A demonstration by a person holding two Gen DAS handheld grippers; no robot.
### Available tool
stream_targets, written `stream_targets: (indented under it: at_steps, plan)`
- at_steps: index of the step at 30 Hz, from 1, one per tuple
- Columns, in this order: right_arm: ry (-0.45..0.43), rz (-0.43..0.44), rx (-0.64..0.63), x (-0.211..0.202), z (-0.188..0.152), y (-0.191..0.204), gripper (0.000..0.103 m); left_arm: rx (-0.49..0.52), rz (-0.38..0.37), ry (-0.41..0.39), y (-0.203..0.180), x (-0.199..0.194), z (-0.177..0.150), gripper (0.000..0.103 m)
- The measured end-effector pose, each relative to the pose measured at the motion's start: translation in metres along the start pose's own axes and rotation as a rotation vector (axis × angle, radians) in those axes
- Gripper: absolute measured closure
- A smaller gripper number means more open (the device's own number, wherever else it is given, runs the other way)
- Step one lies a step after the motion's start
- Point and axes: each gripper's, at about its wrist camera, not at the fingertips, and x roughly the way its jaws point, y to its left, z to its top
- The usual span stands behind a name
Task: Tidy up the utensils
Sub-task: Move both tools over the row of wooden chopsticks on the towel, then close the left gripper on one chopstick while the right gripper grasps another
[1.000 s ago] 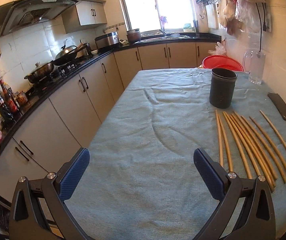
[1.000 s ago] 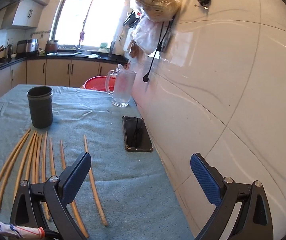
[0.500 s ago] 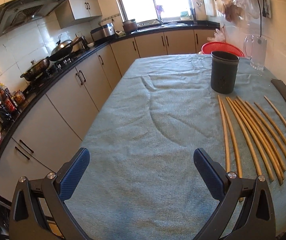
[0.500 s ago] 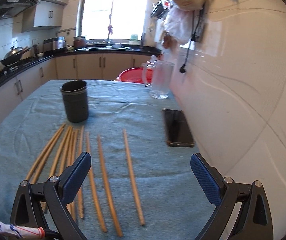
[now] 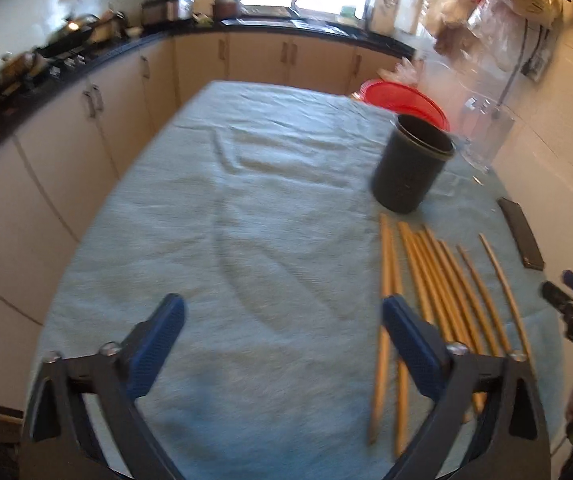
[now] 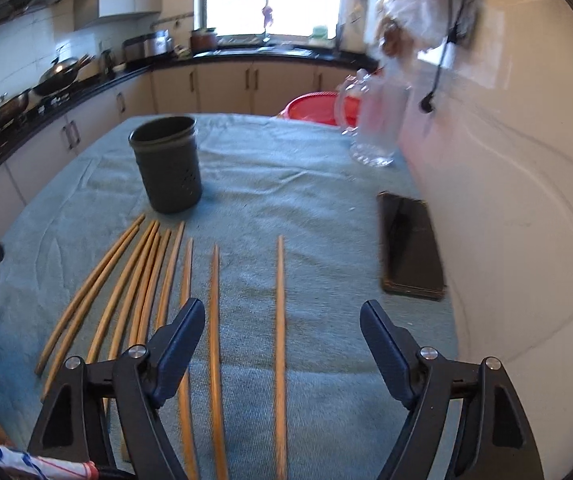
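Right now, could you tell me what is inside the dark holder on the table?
The dark holder shows nothing above its rim; the chopsticks lie on the cloth. Its wall hides the bottom.

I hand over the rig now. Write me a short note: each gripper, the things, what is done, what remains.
Left gripper: open, empty, jaws just closing a little.
Right gripper: open, empty, jaws just closing a little, over two of the sticks.
Long wooden chopsticks: all flat on the blue-green cloth.
Dark round holder: upright behind them, apparently empty.
Done: nothing.
Left: every chopstick into the holder.
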Motion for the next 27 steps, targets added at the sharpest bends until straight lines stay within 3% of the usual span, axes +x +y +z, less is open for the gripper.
stream_targets:
  at_steps: [2,4,7,11,19,22,27]
  plan:
    - [0.039,0.019,-0.003,0.013,0.001,-0.005,0.030,0.032,-0.045,0.051,-0.013,0.018,0.004,0.033]
    - [0.093,0.032,0.005,0.029,0.002,-0.010,0.037,0.045,-0.073,0.090,-0.024,0.034,0.005,0.036]
    - [0.123,0.029,0.004,0.044,0.001,-0.013,0.037,0.084,-0.109,0.116,-0.040,0.053,0.002,0.036]
    - [0.131,0.038,0.009,0.049,-0.001,-0.014,0.037,0.149,-0.098,0.166,-0.058,0.075,-0.003,0.062]
    - [0.133,0.039,0.002,0.054,-0.003,-0.013,0.037,0.185,-0.101,0.169,-0.067,0.081,-0.004,0.064]
    - [0.138,0.041,0.012,0.055,-0.003,-0.015,0.037,0.233,-0.044,0.163,-0.074,0.085,-0.004,0.066]
    - [0.156,0.053,0.022,0.058,-0.003,-0.016,0.037,0.245,0.001,0.170,-0.072,0.087,0.000,0.087]
